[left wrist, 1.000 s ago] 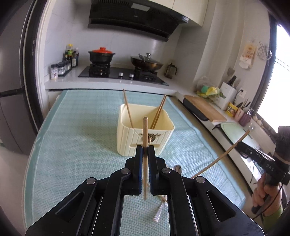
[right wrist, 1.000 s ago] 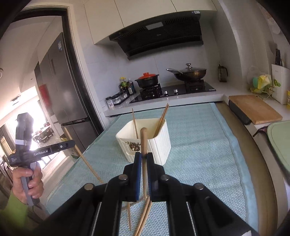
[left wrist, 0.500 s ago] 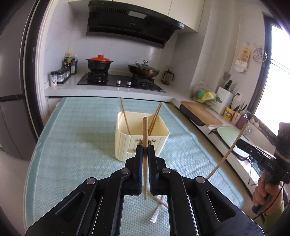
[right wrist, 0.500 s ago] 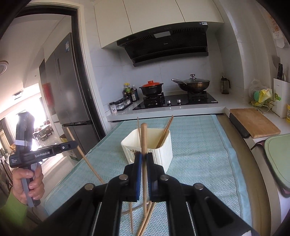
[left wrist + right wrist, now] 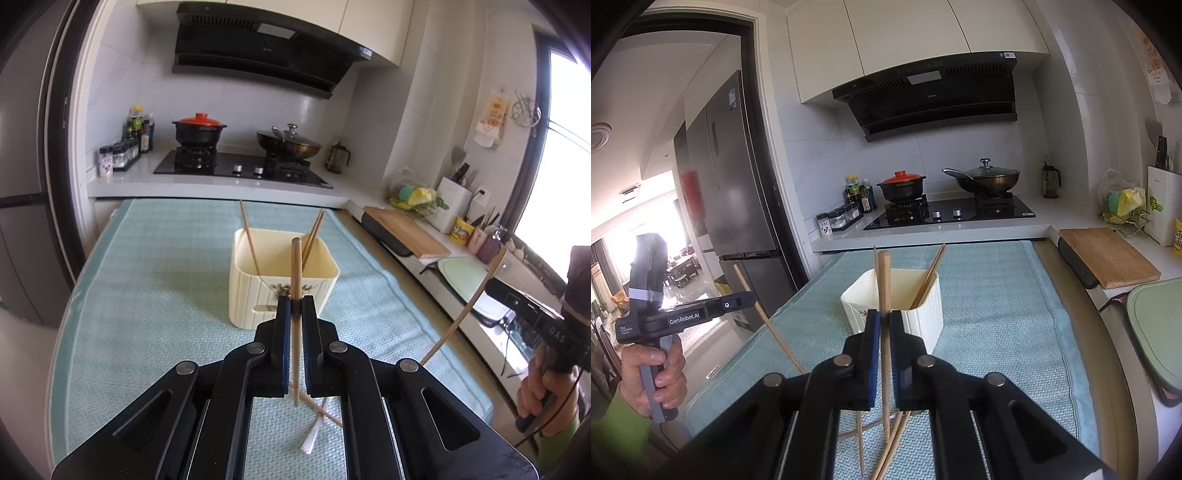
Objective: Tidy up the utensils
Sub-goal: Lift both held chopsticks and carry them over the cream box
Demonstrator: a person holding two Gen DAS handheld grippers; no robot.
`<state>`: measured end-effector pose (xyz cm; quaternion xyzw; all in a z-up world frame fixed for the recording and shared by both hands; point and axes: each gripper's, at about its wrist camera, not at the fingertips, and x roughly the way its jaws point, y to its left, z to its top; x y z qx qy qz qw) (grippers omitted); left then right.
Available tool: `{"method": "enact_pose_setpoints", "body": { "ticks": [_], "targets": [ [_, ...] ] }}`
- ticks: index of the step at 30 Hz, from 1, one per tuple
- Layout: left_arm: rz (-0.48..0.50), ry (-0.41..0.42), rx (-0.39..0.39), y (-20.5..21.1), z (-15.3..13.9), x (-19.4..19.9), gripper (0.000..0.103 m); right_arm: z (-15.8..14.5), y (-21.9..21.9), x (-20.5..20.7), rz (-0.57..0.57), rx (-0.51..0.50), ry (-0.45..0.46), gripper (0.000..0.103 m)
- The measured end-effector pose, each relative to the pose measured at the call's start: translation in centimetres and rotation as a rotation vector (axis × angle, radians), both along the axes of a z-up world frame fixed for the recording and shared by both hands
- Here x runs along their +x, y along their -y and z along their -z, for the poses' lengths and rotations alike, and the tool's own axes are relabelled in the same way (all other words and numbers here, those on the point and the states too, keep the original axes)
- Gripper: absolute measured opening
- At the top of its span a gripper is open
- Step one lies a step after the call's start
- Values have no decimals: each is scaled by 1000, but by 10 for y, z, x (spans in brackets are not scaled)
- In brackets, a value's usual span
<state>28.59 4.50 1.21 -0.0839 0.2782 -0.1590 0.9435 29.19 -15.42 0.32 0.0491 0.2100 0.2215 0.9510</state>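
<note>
My left gripper (image 5: 295,301) is shut on a wooden chopstick (image 5: 296,266) that stands upright between its pads. It hovers just in front of the cream ribbed holder (image 5: 251,295), which has three chopsticks (image 5: 249,236) leaning inside. My right gripper (image 5: 884,315) is shut on a second upright chopstick (image 5: 884,280), also short of the holder (image 5: 923,314). Each gripper shows in the other's view, held by a hand, with its chopstick (image 5: 469,306) slanting out. Loose chopsticks (image 5: 886,454) lie crossed on the mat below the fingers.
A teal mat (image 5: 147,302) covers the table. A white-handled utensil (image 5: 310,439) lies by the loose chopsticks. A stove with a red-lidded pot (image 5: 199,129) and a wok stands behind. A cutting board (image 5: 1108,258) lies on the right counter and a fridge (image 5: 738,184) stands left.
Both views have tipped up slightly, so the holder sits a little lower in each. Both grippers stay shut on their chopsticks.
</note>
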Motion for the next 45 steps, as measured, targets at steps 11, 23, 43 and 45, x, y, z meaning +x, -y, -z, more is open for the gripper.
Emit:
{"method": "enact_pose_setpoints", "body": {
  "ticks": [11, 23, 43, 45],
  "targets": [
    [8, 38, -23, -4, -21, 0, 3, -13, 0, 1, 1, 2, 33, 6],
    [28, 65, -36, 0, -43, 17, 3, -32, -4, 14, -6, -7, 59, 6],
    [33, 140, -33, 0, -100, 57, 3, -75, -22, 65, -28, -16, 112, 6],
    [26, 148, -26, -1, -106, 66, 3, -82, -25, 75, -29, -16, 127, 6]
  ]
}}
